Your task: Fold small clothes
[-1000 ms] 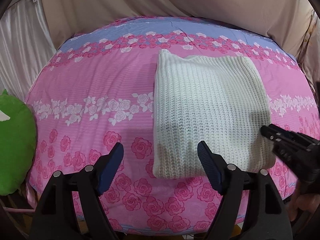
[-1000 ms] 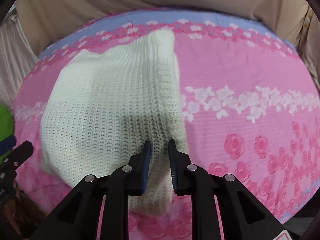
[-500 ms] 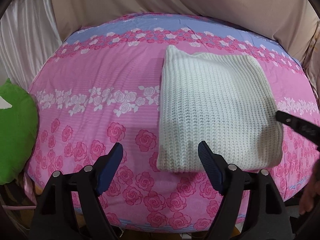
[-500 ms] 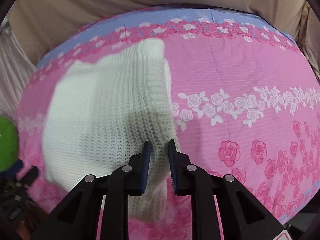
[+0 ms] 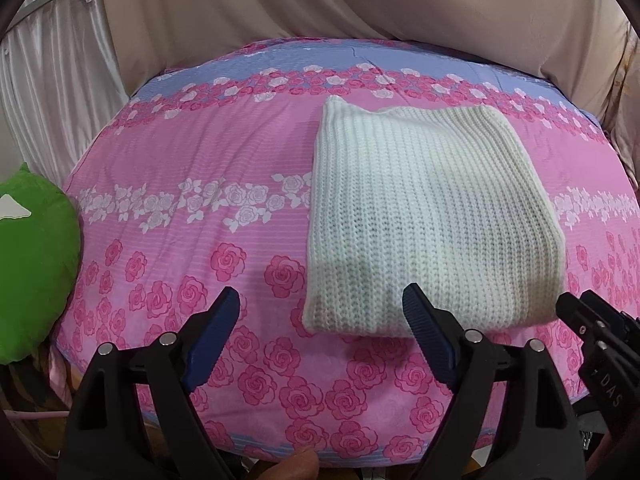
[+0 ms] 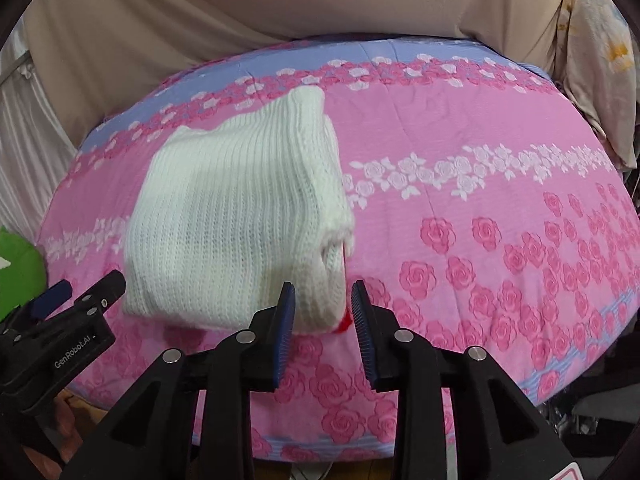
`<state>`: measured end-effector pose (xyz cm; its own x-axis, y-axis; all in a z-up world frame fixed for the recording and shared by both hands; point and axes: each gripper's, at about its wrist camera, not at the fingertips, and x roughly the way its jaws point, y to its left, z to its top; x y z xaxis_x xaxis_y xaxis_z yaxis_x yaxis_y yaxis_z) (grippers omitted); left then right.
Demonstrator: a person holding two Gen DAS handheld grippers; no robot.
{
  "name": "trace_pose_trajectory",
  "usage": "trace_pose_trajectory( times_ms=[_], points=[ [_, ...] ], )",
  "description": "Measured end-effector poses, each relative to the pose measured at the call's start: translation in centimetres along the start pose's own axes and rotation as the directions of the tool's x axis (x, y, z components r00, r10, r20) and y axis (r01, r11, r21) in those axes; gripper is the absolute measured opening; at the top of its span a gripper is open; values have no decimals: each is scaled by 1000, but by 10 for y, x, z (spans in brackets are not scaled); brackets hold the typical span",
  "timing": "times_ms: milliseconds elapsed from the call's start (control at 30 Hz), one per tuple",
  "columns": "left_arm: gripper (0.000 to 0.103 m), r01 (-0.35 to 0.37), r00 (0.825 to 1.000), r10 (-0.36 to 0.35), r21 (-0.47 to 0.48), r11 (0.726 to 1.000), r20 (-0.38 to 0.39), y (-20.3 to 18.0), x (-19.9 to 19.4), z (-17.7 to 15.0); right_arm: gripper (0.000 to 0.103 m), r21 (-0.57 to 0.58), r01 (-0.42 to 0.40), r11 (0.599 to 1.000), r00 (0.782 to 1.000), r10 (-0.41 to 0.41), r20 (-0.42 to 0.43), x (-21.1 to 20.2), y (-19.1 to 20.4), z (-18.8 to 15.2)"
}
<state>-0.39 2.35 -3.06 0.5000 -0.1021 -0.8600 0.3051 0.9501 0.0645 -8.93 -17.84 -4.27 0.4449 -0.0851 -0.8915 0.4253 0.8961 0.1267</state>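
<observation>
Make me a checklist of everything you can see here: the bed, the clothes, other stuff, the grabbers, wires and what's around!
Surface: bed cover, pink with roses, blue strip at the far edge.
Job's things: white knitted sweater, folded into a rectangle, lying flat.
Clutter: green cushion at the bed's left edge.
Grippers: left gripper open, holding nothing; right gripper has just been opening, nothing between its jaws.
Cables: nothing seen.
Surroundings: beige cloth behind the bed, pale curtain at left.

Both wrist views look steeply down, close, sharing the folded sweater (image 5: 428, 220).
</observation>
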Motion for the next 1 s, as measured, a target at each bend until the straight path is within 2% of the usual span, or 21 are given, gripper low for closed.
trace_pose_trajectory(
  times_ms=[267,1000],
  points=[
    [81,-10,1000,10,2,1000,10,-4,-5,-5,34,-39,0,999,1000,0,-13,-2,14,-14],
    [81,-28,998,24,73,997,56,-29,-15,-5,35,-86,-16,996,1000,18,21,-12,31,-14]
  ],
)
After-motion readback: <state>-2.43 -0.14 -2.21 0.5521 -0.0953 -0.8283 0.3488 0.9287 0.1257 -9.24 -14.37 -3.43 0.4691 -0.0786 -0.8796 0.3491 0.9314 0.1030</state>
